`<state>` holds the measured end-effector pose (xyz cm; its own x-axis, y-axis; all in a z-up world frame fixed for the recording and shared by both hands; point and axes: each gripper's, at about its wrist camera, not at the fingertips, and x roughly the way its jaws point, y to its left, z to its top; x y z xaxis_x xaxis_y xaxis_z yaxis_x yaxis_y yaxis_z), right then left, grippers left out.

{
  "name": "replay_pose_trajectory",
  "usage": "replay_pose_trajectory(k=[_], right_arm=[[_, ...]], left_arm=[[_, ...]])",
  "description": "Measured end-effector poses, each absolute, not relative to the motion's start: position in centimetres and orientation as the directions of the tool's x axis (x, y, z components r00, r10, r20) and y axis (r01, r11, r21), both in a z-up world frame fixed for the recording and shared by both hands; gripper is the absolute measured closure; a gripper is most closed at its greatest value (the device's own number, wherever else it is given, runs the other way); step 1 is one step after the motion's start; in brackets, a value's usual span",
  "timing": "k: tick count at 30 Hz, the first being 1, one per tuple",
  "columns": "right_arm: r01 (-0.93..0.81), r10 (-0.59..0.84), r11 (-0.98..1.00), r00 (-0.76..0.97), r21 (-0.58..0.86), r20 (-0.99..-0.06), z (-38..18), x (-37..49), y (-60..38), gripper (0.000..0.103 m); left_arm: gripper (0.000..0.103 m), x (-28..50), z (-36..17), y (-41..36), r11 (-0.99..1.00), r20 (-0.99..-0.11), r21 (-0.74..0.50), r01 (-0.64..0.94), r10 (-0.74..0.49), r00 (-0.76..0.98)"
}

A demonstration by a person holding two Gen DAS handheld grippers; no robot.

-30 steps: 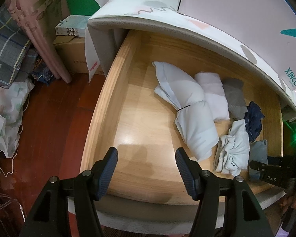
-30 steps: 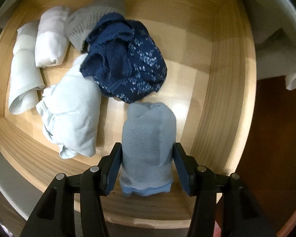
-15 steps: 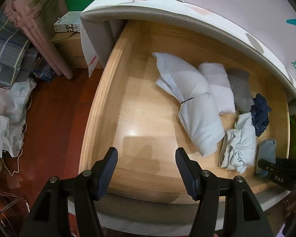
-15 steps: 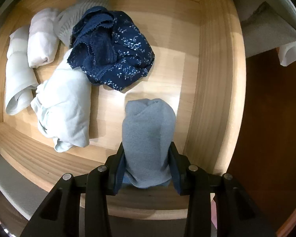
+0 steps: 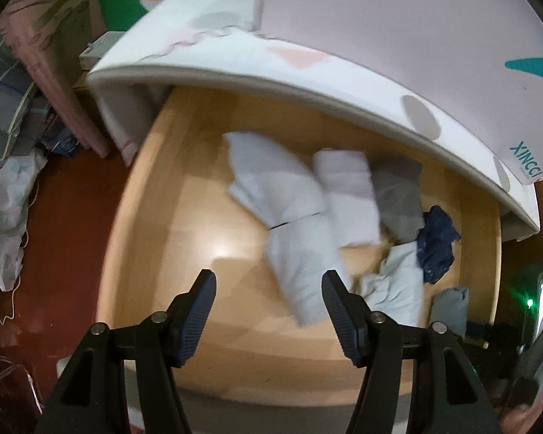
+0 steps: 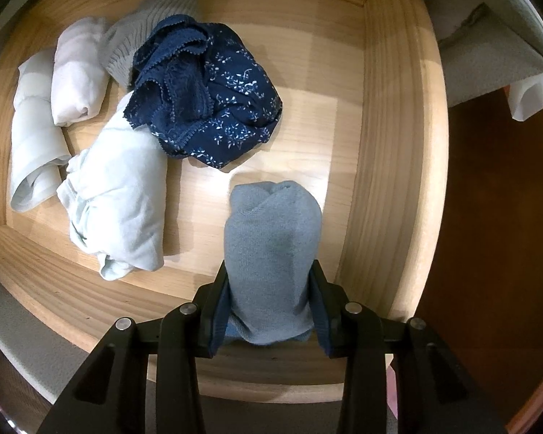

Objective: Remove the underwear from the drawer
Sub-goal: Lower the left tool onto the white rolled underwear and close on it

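The open wooden drawer (image 6: pixel 391 115) holds several folded garments. My right gripper (image 6: pixel 269 289) is shut on a rolled grey-blue underwear piece (image 6: pixel 271 249) at the drawer's front right; it also shows in the left wrist view (image 5: pixel 450 307). Behind it lie crumpled navy floral underwear (image 6: pixel 206 90), a pale mint roll (image 6: pixel 119 202), a white roll (image 6: pixel 78 72) and a grey ribbed piece (image 6: pixel 144 32). My left gripper (image 5: pixel 268 303) is open and empty above the drawer's front left, over bare wood (image 5: pixel 184 217). The left wrist view is blurred.
A patterned mattress (image 5: pixel 307 61) overhangs the back of the drawer. The red-brown floor (image 5: pixel 65 209) to the left holds piled cloth (image 5: pixel 3 199) and boxes. A green light (image 5: pixel 530 302) glows at the far right.
My right gripper has closed on the grey-blue roll and lifted its front end. My left gripper has shifted, staying open.
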<state>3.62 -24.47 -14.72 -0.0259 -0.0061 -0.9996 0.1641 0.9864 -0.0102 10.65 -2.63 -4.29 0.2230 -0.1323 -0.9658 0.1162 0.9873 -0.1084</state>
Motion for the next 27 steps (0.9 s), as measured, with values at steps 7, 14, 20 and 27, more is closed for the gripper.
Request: replay_pose_trajectory(k=[7,14,20,27], right_arm=[[0.165,0.003,0.986,-0.019,0.0,-1.0,-13.5,2.7,-25.9,0.067],[0.166,0.006,0.986,-0.018,0.003,-1.0,-13.4,2.5,-26.4,0.067],[0.167,0.01,0.986,-0.016,0.007,-1.0,-13.1,2.6,-26.6,0.066],[0.167,0.014,0.986,-0.014,0.012,-1.0,-13.3,2.4,-26.8,0.066]], left_arm=[[0.041,12.4,-6.2,-5.5,0.988,-0.977,-0.086,0.131,-0.109,0.181],[0.041,14.0,-8.2,-6.6,0.991,-0.986,-0.07,0.117,-0.087,0.142],[0.041,15.1,-9.9,-6.5,0.994,-0.993,-0.065,0.089,-0.073,0.092],[0.041,16.4,-11.1,-6.1,0.996,-0.997,-0.06,0.071,-0.062,0.039]])
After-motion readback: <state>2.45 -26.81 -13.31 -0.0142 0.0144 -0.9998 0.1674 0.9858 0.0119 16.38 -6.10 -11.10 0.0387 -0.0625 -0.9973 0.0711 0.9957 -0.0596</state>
